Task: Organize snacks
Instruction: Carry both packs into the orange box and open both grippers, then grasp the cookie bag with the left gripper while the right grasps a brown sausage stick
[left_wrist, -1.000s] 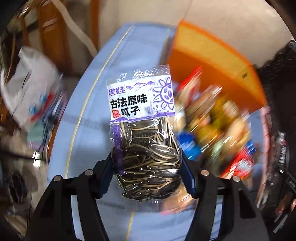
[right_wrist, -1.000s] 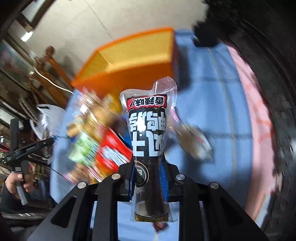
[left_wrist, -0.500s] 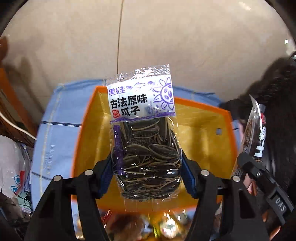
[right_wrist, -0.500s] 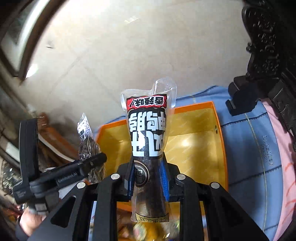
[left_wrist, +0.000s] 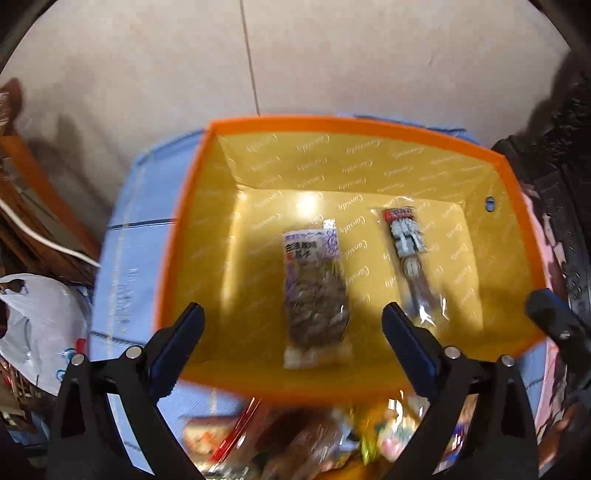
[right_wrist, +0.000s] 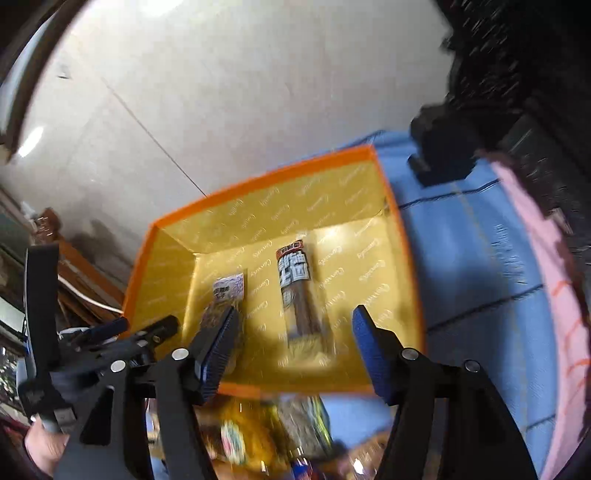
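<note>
**Both grippers spread over the orange box, two packets lying inside**

Left gripper (left_wrist: 293, 328) hangs above the orange box (left_wrist: 332, 123), jaws opening wide with nothing pinched. Beneath it the sunflower seed packet (left_wrist: 314, 291) lies on the yellow floor. Just beside it lies the dark stick snack (right_wrist: 301, 295), under the right gripper (right_wrist: 291, 343), whose jaws are also opening, empty. More blurred snacks (left_wrist: 314, 439) sit on the blue cloth (right_wrist: 472, 258) at the box's near side.
</note>
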